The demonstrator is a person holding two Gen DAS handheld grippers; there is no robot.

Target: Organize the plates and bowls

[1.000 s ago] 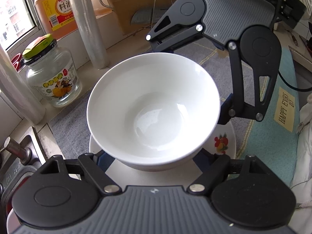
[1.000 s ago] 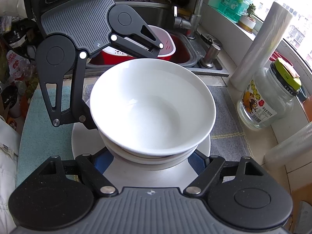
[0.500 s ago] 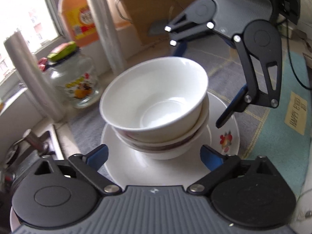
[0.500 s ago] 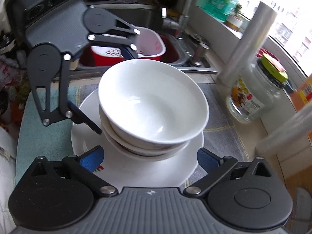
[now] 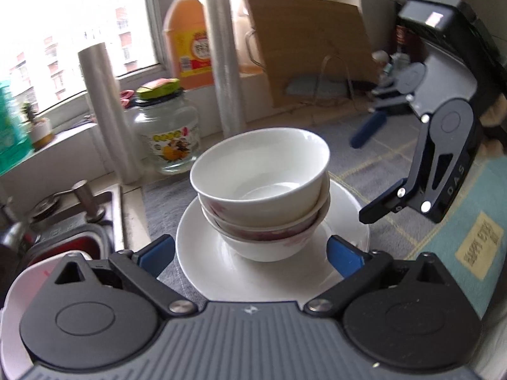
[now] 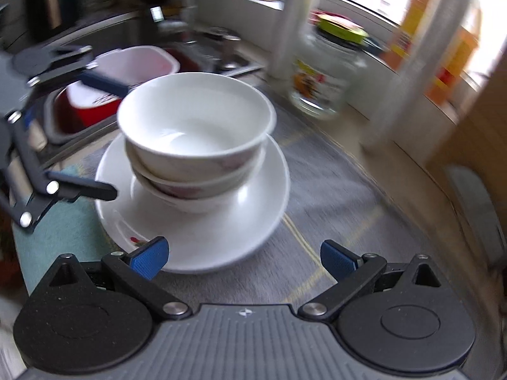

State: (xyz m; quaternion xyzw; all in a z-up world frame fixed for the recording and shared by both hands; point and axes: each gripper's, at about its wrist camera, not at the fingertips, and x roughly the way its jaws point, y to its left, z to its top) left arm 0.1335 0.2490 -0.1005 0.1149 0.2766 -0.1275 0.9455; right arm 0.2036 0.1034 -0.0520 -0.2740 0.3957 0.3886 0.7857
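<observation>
Both grippers point(image 5: 250, 255) point(image 6: 244, 258) back — "DAS", seemingly.

A glass jar point(image 5: 167, 136) with a green lid stands between two upright film rolls point(image 5: 225, 60), orange bottles point(image 5: 187, 38) and a wooden board point(image 5: 309, 47) behind, a red, perhaps plastic, basin point(image 6: 95, 101) beside the sink.

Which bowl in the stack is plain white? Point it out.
The top bowl: plain white all over, nested in the others. The bowls below show red pattern on their sides; the plate holds the stack.
</observation>
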